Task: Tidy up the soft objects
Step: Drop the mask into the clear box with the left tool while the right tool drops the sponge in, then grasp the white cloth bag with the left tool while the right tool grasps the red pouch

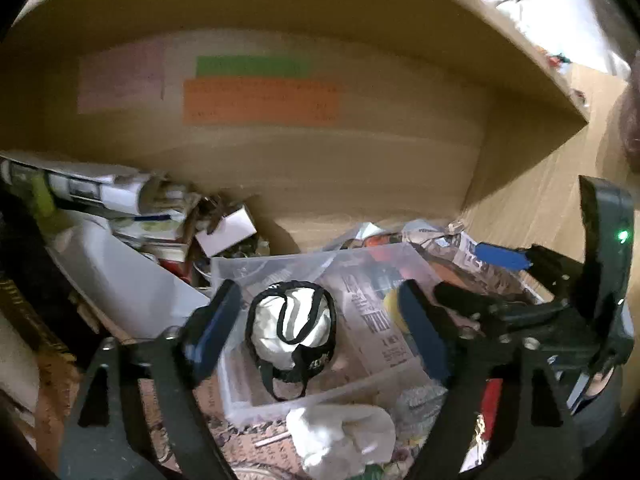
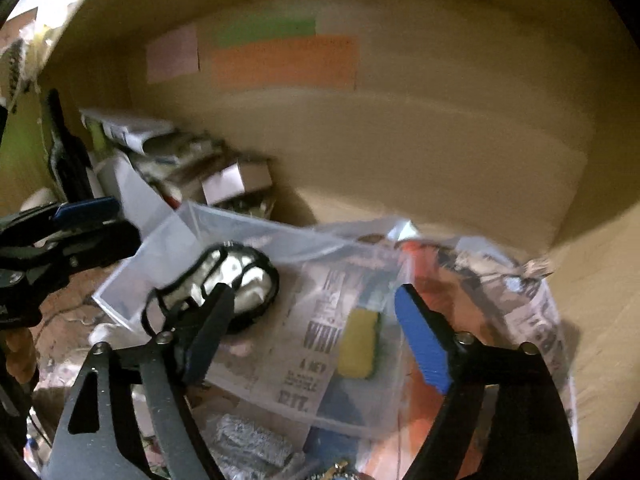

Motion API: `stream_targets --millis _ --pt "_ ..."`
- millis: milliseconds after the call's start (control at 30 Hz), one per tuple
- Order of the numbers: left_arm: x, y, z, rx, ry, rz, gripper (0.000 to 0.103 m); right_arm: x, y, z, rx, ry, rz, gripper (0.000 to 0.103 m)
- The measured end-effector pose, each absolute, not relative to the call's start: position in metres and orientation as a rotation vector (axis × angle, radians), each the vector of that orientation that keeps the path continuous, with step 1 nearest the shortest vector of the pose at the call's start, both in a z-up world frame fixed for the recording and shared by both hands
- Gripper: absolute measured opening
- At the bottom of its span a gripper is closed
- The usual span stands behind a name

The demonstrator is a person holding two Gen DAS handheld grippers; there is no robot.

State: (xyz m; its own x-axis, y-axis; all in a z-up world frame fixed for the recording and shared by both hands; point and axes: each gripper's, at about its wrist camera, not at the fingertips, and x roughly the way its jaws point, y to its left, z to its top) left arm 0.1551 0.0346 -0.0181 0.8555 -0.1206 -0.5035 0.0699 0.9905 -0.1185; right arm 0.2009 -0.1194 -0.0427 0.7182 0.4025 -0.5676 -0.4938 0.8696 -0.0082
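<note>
The soft bundle (image 1: 294, 326) was white with black trim. The sponge (image 2: 357, 354) was yellow. Green (image 1: 253, 66), orange (image 1: 261, 101) and pink (image 1: 120, 80) papers were on the brown wall.

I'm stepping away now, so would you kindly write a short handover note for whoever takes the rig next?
Left gripper: open, empty, hovering over the clear plastic bin.
Right gripper: open, empty, over the same bin.
Things: a white bundle with black trim lies inside the bin on newspaper; a yellow sponge lies to its right, also in the bin. A crumpled white cloth lies outside, in front of the bin's near wall.
Done: bundle and sponge are binned.
Left: the white cloth probably goes in next.
</note>
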Motion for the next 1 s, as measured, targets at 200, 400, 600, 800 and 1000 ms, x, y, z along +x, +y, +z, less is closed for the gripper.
stream_targets --millis 200,400,600,800,1000 --pt "0.122 0.040 -0.021 -0.081 0.513 -0.081 0.097 0.167 -0.135 -0.030 -0.143 0.498 0.461 0.100" --pt "0.105 0.040 -0.043 -0.095 0.560 -0.090 0.097 0.142 -0.153 -0.045 -0.106 0.496 0.434 0.102" --pt "0.108 0.033 -0.074 -0.118 0.628 -0.110 0.097 0.132 -0.174 -0.080 -0.016 0.593 0.377 0.102" --pt "0.112 0.023 -0.103 -0.112 0.696 -0.130 0.094 0.120 -0.193 -0.117 0.022 0.703 0.335 0.102" --pt "0.116 0.021 -0.124 -0.149 0.754 -0.163 0.076 0.110 -0.196 -0.142 0.005 0.780 0.338 0.097"
